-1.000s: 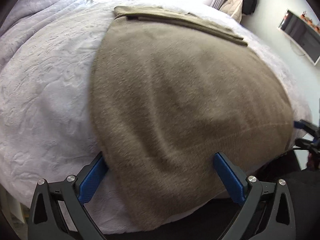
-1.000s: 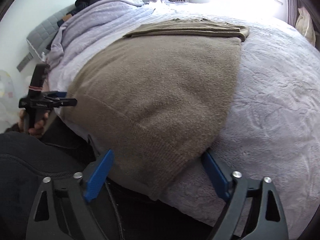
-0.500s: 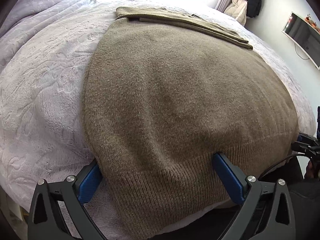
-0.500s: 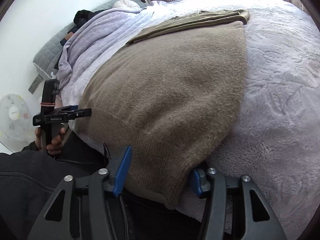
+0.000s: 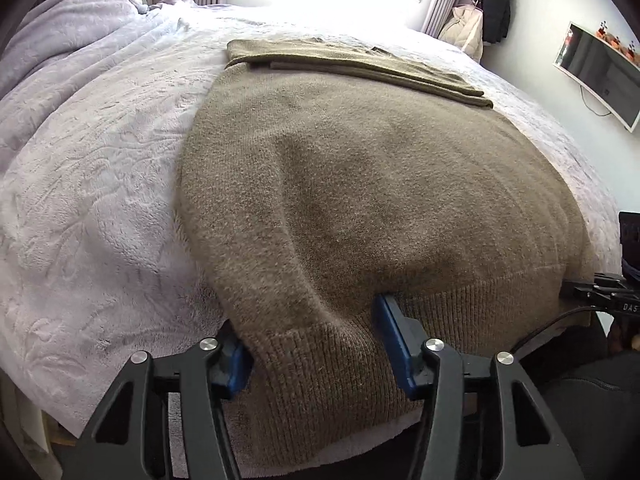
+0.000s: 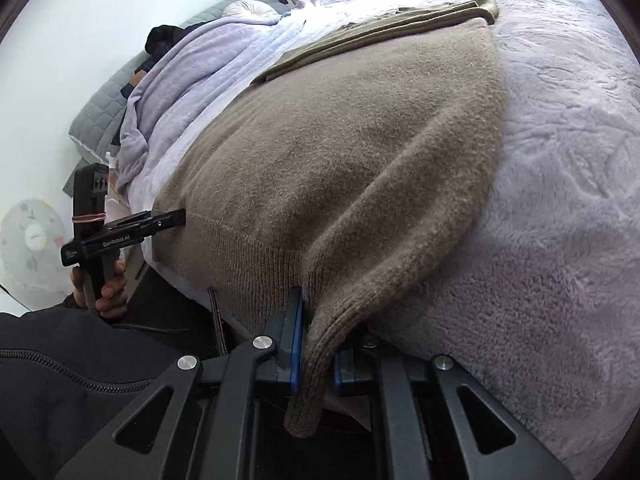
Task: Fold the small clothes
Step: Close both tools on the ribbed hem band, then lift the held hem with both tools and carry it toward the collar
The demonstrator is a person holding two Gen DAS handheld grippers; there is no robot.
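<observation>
Presently the right tool (image 6: 314, 354) is clenched on the sweater (image 5: 360, 184) hem's corner; the left tool (image 5: 312, 344) is closing around its other corner; the garment's length runs toward the frame's top across the bed (image 5: 92, 184).

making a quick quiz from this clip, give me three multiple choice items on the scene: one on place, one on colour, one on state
1. Where does the sweater lie?
A. on the bed
B. on a chair
C. on the floor

2. What colour is the sweater?
A. red
B. olive-brown
C. white

3. How is the right gripper?
A. wide open, empty
B. out of view
C. shut on the sweater's hem

Answers:
1 A, it is spread over the pale fleece bedcover.
2 B, the knit is olive-brown in both views.
3 C, its blue fingers pinch the ribbed hem corner.
</observation>
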